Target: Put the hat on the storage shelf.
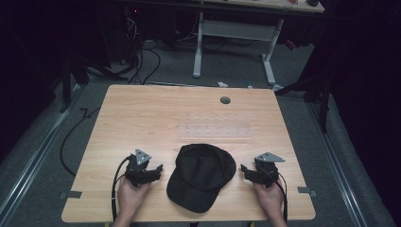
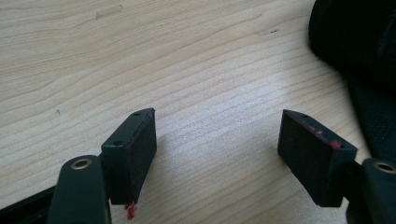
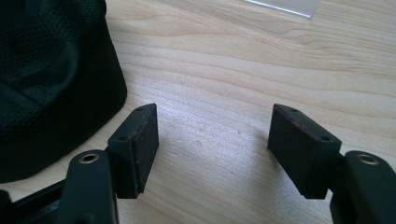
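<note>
A black baseball cap [image 1: 202,176] lies on the wooden table [image 1: 142,118], near the front edge, brim toward the person. My left gripper [image 1: 158,169] rests on the table just left of the cap, held in a hand, its jaws open over bare wood. In the left gripper view, my left gripper [image 2: 217,119] has the cap [image 2: 359,42] at the far right. My right gripper [image 1: 243,169] sits just right of the cap, also open and empty. In the right gripper view, my right gripper [image 3: 214,114] has the cap [image 3: 51,70] at the left.
A clear plastic rack or sheet [image 1: 216,126] lies flat behind the cap. A round grommet hole [image 1: 225,100] sits near the table's far edge. Beyond the table are a white desk frame [image 1: 234,42] and cables on the floor.
</note>
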The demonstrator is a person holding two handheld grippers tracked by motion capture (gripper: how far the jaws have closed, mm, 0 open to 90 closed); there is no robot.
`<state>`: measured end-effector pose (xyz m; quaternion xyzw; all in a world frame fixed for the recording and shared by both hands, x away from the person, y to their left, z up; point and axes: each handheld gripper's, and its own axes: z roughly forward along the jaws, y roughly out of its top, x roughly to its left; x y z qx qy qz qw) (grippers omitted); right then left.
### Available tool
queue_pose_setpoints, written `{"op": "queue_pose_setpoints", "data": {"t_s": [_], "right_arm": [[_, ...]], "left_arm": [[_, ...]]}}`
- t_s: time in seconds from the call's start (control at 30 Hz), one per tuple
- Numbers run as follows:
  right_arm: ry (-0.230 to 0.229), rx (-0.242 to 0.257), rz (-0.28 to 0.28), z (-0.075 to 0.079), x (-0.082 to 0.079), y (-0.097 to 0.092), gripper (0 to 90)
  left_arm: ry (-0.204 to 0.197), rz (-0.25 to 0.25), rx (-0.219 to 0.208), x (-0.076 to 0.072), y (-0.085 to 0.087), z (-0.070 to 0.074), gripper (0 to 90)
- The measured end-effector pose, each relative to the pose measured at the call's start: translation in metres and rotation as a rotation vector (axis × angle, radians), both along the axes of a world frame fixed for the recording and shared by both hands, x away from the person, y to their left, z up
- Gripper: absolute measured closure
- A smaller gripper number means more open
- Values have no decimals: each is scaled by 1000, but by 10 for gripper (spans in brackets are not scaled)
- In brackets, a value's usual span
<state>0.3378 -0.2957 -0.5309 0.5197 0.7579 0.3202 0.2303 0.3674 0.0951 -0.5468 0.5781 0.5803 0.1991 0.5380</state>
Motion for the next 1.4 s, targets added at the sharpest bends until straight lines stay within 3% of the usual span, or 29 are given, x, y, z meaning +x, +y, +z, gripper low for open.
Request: {"op": "queue_pose_setpoints", "data": {"t_s": [1.4], "right_arm": [[2, 1, 1, 0, 0, 1, 336]], "left_arm": [[2, 10, -7, 0, 1, 0, 283]]}}
